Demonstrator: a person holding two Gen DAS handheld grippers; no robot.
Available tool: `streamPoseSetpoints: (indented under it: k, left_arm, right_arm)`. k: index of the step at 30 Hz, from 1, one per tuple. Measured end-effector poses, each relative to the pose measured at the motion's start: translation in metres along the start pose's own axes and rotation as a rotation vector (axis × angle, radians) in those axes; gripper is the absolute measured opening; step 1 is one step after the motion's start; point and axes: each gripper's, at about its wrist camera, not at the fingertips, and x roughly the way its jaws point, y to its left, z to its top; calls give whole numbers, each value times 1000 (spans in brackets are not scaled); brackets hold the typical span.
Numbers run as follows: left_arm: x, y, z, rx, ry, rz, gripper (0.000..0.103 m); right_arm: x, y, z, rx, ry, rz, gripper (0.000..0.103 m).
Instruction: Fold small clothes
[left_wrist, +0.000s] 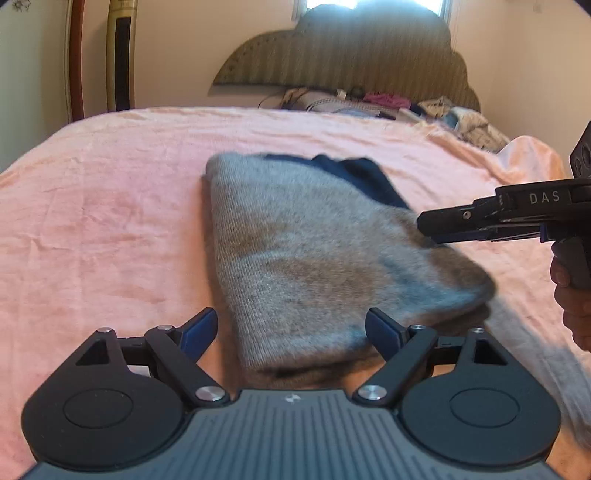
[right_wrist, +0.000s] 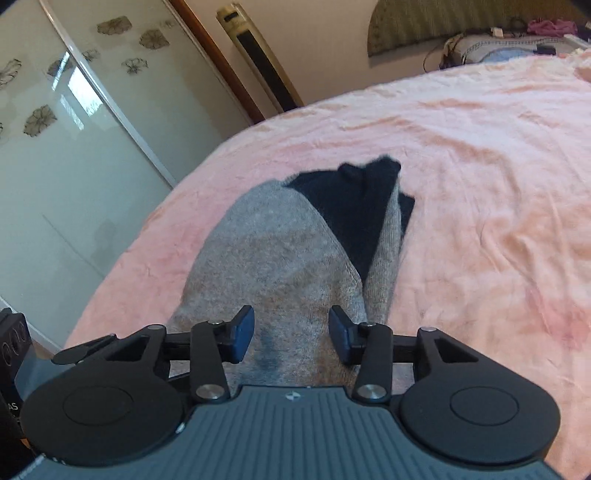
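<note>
— What's closest to you?

— The left gripper (left_wrist: 291, 334), low over the near end of the grey sweater (left_wrist: 314, 258). Its blue-padded fingers (left_wrist: 201, 332) stand wide apart with the sweater's folded edge between them, but neither pad presses on the knit. It has hold of nothing.

— And the other one?

— The right gripper (right_wrist: 291, 334) sits over the sweater's right side. Its jaws are partly apart, about half as wide as the left's, and the pads hang above the grey wool without pinching it. A hand (left_wrist: 570, 295) wraps its handle.

— Any writing on it?

— On the side of the right gripper's body I can read "DAS" in pale letters. There's a small emblem on each gripper's ribbed grey housing, too small to read.

— Where does the sweater lie?

— Folded into a long bundle in the middle of the pink bedspread (left_wrist: 110, 203), with a dark navy part (right_wrist: 354, 206) showing at the far end.

— Beyond that?

— A jumble of clothes (left_wrist: 369, 101) at the head of the bed, under a striped scalloped headboard (left_wrist: 351, 55). Off to the left there's a tall standing unit (right_wrist: 262, 62) against the wall and sliding doors (right_wrist: 74, 110) printed with flowers.
</note>
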Motion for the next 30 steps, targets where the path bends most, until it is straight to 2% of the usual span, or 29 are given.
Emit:
streamPoseSetpoints:
  k: [4,5,6,7,8,9,12,14,16,17,18,19,20,21,22,24,26,28,29,30]
  left_arm:
    - [-6,1,-10,9,11,32,87]
    - [-2,3,-11,0,25,40,76]
    - [3,5,-11,-17,43,39,61]
    - [5,8,-10,-39,47,32,59]
    - [4,9,-9,-51,40,21,49]
    - [3,9,-7,-58,47,2,35]
    - [3,9,-6,-40,69,-2,27]
    - [4,10,-9,-26,70,-5,27]
    - [1,12,-10,-33,72,-15,27]
    - [-2,14,-9,-45,75,-29,27]
    - [-6,18,-10,-75,74,-48,28]
    - [-10,24,-11,-125,76,-70,29]
    - [-13,32,-12,-191,85,-105,31]
    - [-14,42,-12,-269,89,-153,35]
    - [-14,52,-14,-351,90,-191,39]
    - [-9,65,-15,-478,94,-225,54]
    - [1,71,-13,-552,103,-245,54]
    - [12,71,-10,-582,99,-251,52]
    - [15,70,-7,-580,107,-246,41]
    - [19,68,-4,-567,131,-246,11]
  right_arm:
    - [-6,-13,-15,25,54,-57,57]
    - [-3,-15,-20,27,76,-53,52]
    - [1,-15,-25,26,98,-45,38]
    - [4,-12,-30,15,115,-42,34]
    - [4,-7,-34,-8,108,-43,29]
    - [1,-3,-34,-26,105,-31,20]
    - [-6,5,-31,-70,100,-39,19]
    - [1,-1,-35,-104,146,-90,18]
    - [-2,-6,-39,-77,146,-69,18]
    - [-6,-7,-38,-55,147,-57,25]
    - [-12,-7,-36,-33,141,-41,36]
    - [-17,-9,-36,-10,132,-21,45]
    - [-23,-11,-37,15,117,-8,61]
    - [-26,-15,-37,45,109,-2,66]
    - [-26,-21,-36,82,115,11,66]
    - [-20,-33,-37,170,135,36,66]
    - [-9,-38,-39,224,145,80,65]
    - [0,-37,-37,257,151,112,64]
    - [5,-35,-37,257,165,124,50]
    - [10,-33,-37,248,187,134,21]
